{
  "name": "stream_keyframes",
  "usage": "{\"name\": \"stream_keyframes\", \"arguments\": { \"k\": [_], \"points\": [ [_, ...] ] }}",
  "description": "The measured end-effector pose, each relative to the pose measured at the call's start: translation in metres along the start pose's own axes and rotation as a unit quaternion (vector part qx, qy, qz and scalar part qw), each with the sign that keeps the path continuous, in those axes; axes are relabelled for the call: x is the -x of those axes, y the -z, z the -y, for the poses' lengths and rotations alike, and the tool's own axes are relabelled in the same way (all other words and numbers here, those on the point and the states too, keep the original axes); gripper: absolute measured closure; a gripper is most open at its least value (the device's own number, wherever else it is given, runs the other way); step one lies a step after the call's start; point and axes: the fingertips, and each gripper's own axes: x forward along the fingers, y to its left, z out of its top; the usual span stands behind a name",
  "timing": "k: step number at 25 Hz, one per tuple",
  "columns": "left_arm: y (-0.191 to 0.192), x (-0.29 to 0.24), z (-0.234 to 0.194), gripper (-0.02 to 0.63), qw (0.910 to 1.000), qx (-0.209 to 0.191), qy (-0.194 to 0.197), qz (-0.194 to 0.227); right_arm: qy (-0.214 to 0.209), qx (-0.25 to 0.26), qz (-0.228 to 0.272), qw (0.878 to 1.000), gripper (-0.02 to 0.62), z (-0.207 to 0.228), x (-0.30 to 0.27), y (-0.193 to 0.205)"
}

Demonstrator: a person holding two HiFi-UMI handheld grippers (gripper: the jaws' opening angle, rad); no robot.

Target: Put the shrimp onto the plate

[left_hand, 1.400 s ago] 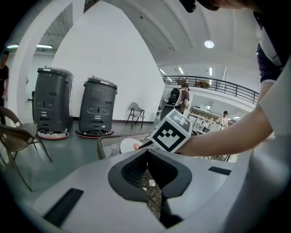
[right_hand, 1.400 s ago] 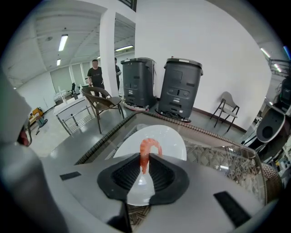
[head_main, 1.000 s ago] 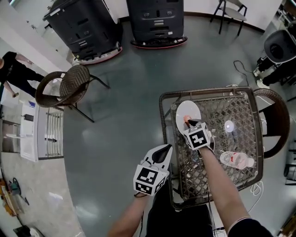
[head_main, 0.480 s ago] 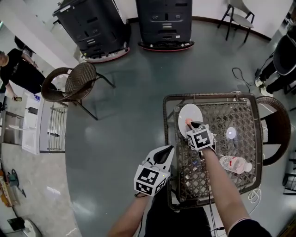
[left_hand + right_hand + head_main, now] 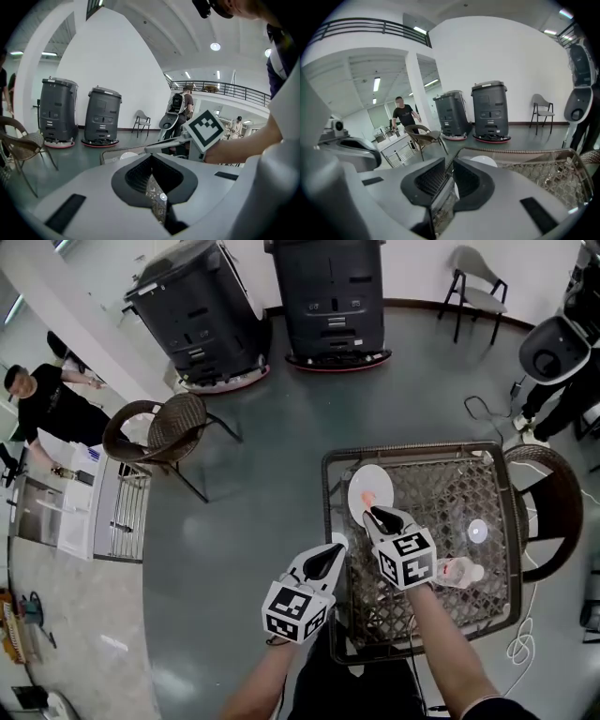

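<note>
Shrimp [image 5: 367, 500] lies on the plate [image 5: 358, 482], just beyond my right gripper [image 5: 375, 516], its jaws slightly parted, seemingly empty; left gripper [image 5: 334, 549] clenched, farther off.

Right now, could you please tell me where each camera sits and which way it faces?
Head view: on the head, steeply down at table, plate and shrimp; left gripper, right gripper, forearms show.
Left gripper view: along its jaws across the table; right hand shows.
Right gripper view: along its jaws toward the plate.
Shared: two black machines.

No lettering, label, brand, number or sign can be read on anything in these views
</note>
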Motion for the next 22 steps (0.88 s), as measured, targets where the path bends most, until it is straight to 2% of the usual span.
{"name": "stream_keyframes", "arguments": {
  "k": [1,3,6,9,17,22],
  "points": [
    [-0.006,0.003,0.006,0.597,1.0000,-0.003,0.000,0.003,-0.008,0.004,0.010,1.000,0.537,-0.008,0.013,-0.005],
    [-0.018,0.011,0.018,0.597,0.9999,-0.008,0.001,0.011,-0.025,0.012,0.031,0.999,0.584,-0.022,0.037,-0.016],
    [-0.037,0.023,0.035,0.597,0.9995,-0.017,0.006,0.027,-0.067,0.014,0.063,0.996,0.589,-0.041,0.072,-0.034],
    [-0.051,0.036,0.053,0.597,0.9988,-0.029,0.012,0.038,-0.090,0.024,0.093,0.991,0.591,-0.056,0.109,-0.053],
    [-0.094,0.062,0.096,0.597,0.9950,-0.056,0.037,0.074,-0.111,0.039,0.170,0.978,0.591,-0.077,0.176,-0.098],
    [-0.110,0.080,0.111,0.597,0.9922,-0.081,0.049,0.081,-0.116,0.054,0.213,0.969,0.590,-0.095,0.203,-0.117]
  ]
}}
